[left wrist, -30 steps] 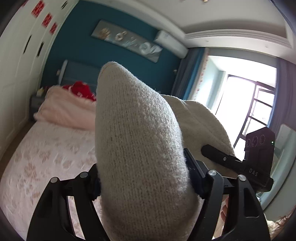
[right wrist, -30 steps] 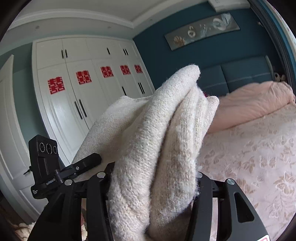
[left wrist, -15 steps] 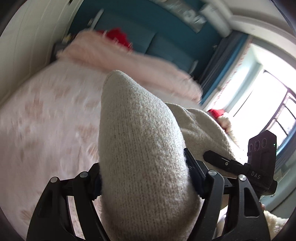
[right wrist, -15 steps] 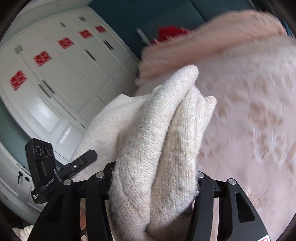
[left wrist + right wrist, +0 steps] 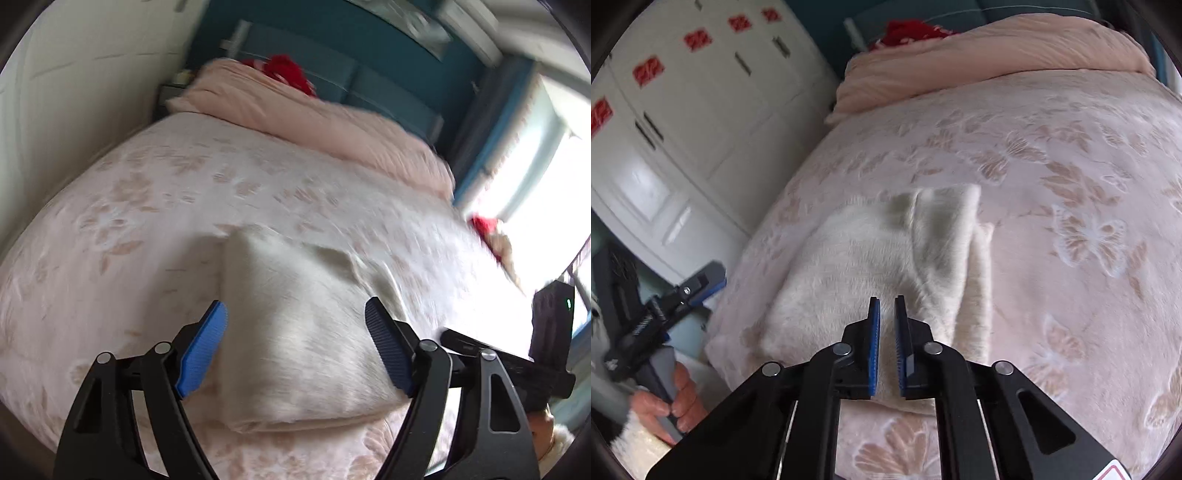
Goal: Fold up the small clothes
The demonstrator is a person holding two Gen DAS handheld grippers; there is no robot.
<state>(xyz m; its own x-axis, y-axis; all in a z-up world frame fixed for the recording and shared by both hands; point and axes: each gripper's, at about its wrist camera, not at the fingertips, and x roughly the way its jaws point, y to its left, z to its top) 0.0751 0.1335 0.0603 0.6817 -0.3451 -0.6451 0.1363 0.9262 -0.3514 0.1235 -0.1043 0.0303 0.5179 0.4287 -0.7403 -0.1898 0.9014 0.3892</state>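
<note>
A cream knitted garment (image 5: 303, 332) lies folded on the pink floral bedspread (image 5: 129, 206); it also shows in the right wrist view (image 5: 871, 254), with a narrow part lying along its right edge. My left gripper (image 5: 295, 314) is open and empty, its jaws wide apart just above the garment. My right gripper (image 5: 886, 301) is nearly shut with a narrow gap between its jaws and holds nothing, above the garment's near edge. The left gripper also shows at the left of the right wrist view (image 5: 701, 280).
A pink duvet (image 5: 325, 125) and a red item (image 5: 291, 74) lie at the head of the bed. White wardrobes (image 5: 683, 103) stand to the left. A bright window (image 5: 546, 166) is on the right, with a small red and beige item (image 5: 491, 232) near the bed's edge.
Both grippers held the garment up one second ago, then swung down toward the bed. Now it lies on the bedspread, both grippers have let go, and the left one has opened wide.
</note>
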